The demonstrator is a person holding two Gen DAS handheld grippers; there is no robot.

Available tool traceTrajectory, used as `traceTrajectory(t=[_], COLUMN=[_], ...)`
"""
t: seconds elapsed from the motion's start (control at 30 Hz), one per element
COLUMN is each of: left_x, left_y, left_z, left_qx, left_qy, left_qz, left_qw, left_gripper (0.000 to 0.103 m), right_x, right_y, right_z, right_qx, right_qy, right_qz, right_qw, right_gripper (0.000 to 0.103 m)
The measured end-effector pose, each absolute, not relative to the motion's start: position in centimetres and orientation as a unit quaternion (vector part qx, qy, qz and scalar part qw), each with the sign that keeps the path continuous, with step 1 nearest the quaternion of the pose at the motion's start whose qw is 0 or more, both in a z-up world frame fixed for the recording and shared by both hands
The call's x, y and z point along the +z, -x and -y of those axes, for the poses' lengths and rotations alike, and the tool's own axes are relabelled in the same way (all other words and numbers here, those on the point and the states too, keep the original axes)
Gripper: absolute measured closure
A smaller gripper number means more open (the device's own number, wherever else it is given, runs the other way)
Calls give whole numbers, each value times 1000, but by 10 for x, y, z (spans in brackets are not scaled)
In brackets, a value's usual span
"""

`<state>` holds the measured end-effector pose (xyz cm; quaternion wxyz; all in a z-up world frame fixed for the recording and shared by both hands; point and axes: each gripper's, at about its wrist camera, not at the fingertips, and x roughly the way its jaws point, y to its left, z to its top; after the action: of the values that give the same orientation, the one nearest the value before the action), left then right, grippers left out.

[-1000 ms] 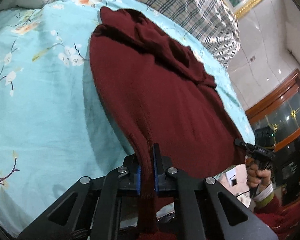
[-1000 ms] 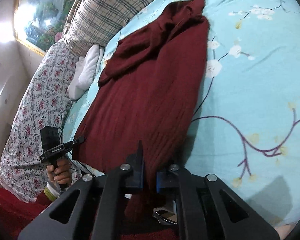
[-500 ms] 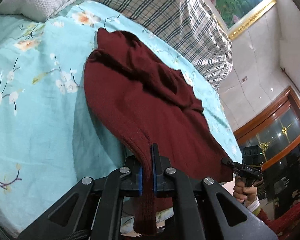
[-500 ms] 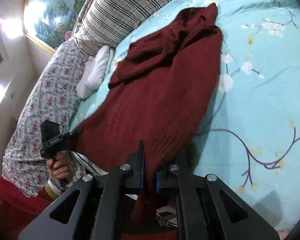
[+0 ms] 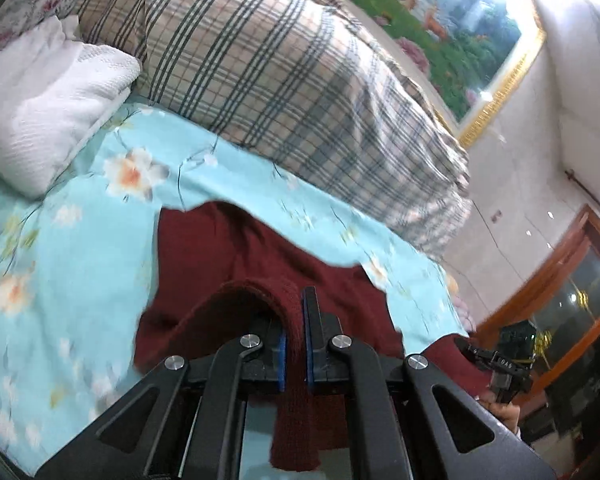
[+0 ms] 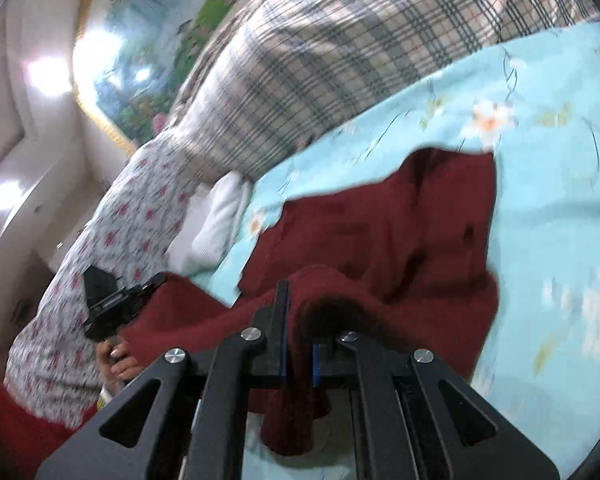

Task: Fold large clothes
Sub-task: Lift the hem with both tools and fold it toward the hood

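Note:
A dark red knit sweater lies on the light blue floral bedsheet; it also shows in the right wrist view. My left gripper is shut on one hem corner of the sweater, which hangs down between its fingers. My right gripper is shut on the other hem corner. Both hold the hem lifted above the rest of the sweater, which bulges in a fold below. The right gripper also shows at the right of the left wrist view, and the left gripper at the left of the right wrist view.
A plaid pillow and a white knitted pillow lie at the head of the bed. A floral quilt lies along the bed's side. A framed painting hangs on the wall. A wooden cabinet stands at the right.
Both grippers have carried the sweater's hem forward toward the pillows, so the lower part now folds over the upper part. Much less sweater shows flat on the sheet.

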<state>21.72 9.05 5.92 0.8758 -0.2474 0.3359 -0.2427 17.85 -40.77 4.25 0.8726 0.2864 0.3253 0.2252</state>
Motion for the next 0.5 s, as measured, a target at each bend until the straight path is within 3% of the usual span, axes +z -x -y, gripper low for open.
traceTrajectory(t=[0.23,0.37,0.5], left_x=[16,-22,-55], left_y=[-338,-376,-394], left_z=[-57,-44,-44], left_qx=[-178,-158,-152], left_qy=[242,220,216], left_qz=[-384,-417,-439], left_qw=[873,868,859], left_gripper=[98,98,98], right_x=[-10,-53,-60], right_y=[-292,-317,-320], right_z=[437,446,449], right_qx=[141,116,124], right_qy=[-311,-328,-331], right_qz=[-395,-433,-435], right_qw=[853,832,828], right_gripper=[95,95,94])
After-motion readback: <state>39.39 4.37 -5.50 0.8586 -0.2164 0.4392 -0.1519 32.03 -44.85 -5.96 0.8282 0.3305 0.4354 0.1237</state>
